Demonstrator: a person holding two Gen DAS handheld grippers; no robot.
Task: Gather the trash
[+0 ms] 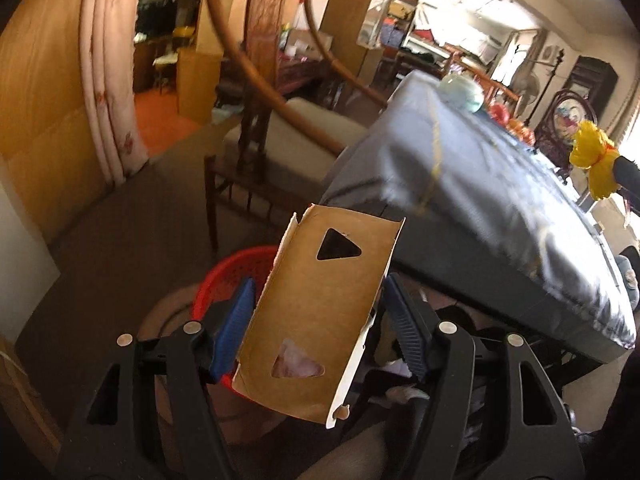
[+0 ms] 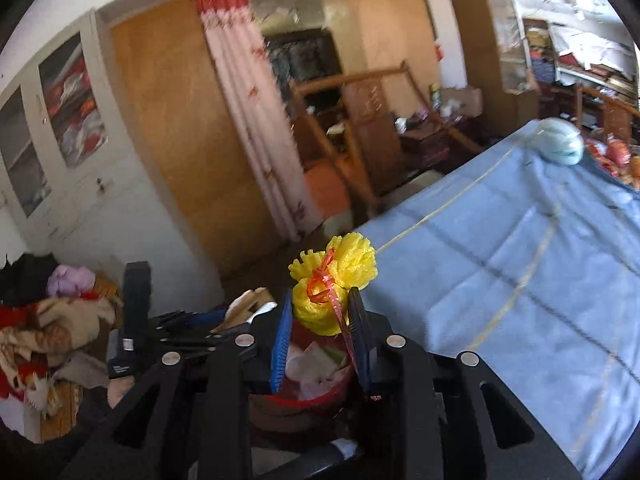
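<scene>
Two pieces in play: left hand-held gripper (image 1: 316,316) clamps the cardboard piece (image 1: 320,316) above the red basket (image 1: 232,272), right hand-held gripper (image 2: 320,320) pinches yellow netting (image 2: 332,280) above it; neither dropped yet, a crumpled bag (image 2: 560,142) waits on the tabletop (image 2: 500,280) beyond

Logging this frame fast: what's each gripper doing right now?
Left gripper: closed on a cardboard piece.
Right gripper: closed on a yellow foam net.

A blue-clothed table (image 2: 520,248) stands near a wooden chair (image 1: 276,120), pink curtain (image 2: 256,128) and white cabinet (image 2: 60,128).
</scene>
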